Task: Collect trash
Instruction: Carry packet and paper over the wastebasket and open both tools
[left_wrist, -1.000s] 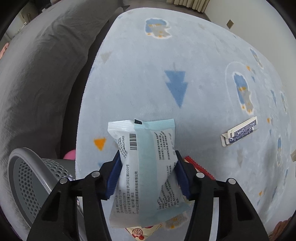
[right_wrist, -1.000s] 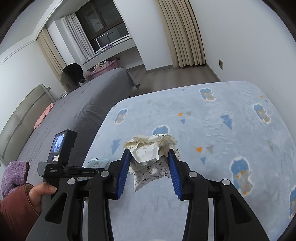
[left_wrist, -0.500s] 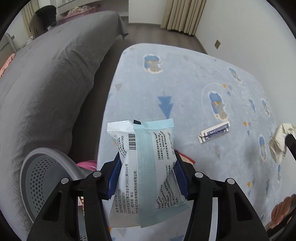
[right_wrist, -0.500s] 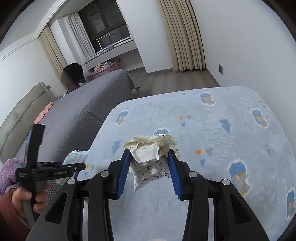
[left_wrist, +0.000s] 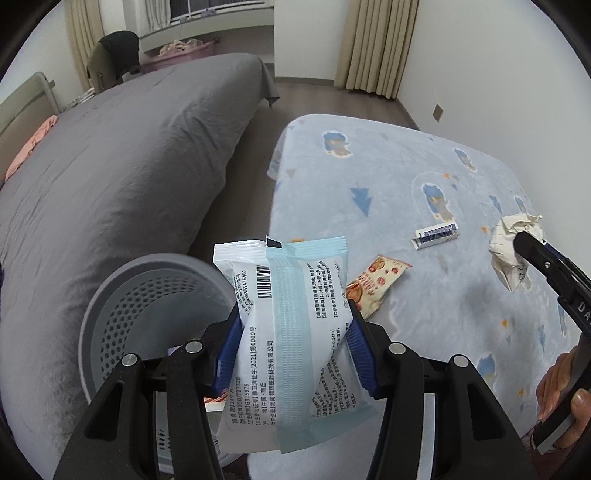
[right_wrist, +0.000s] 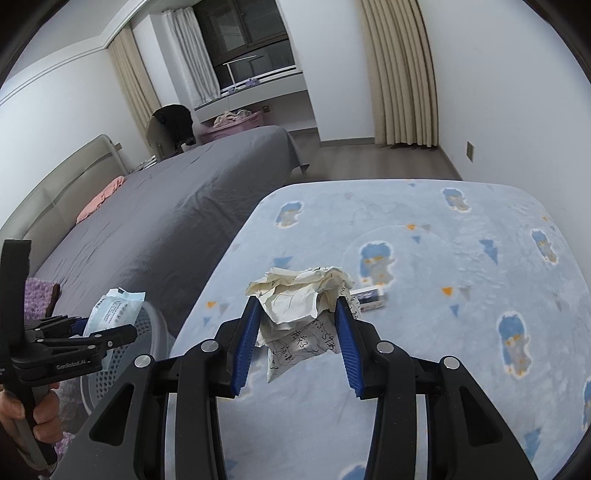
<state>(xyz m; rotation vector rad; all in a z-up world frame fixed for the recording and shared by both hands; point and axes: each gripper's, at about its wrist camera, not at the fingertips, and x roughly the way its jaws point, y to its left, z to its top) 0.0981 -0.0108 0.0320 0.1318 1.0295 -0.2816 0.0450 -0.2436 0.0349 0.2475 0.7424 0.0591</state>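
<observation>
My left gripper (left_wrist: 293, 328) is shut on a white and pale-blue wet-wipe packet (left_wrist: 291, 332), held upright just right of and above the grey perforated trash basket (left_wrist: 147, 295). My right gripper (right_wrist: 295, 321) is shut on a crumpled paper ball (right_wrist: 299, 299) with handwriting, held above the rug. The paper ball also shows in the left wrist view (left_wrist: 513, 243), and the packet (right_wrist: 114, 306) and basket (right_wrist: 125, 354) show at lower left in the right wrist view. An orange snack wrapper (left_wrist: 373, 280) and a small blue-and-white box (left_wrist: 436, 234) lie on the rug.
A light blue patterned rug (left_wrist: 424, 177) covers the floor on the right. A bed with a grey cover (left_wrist: 110, 166) runs along the left, close to the basket. Curtains and a wall stand at the far end. The small box also shows past the paper (right_wrist: 371, 299).
The left gripper has tilted up and swung left with the packet, so the basket now sits fully in view beside it. The right gripper with the paper has hardly moved.
</observation>
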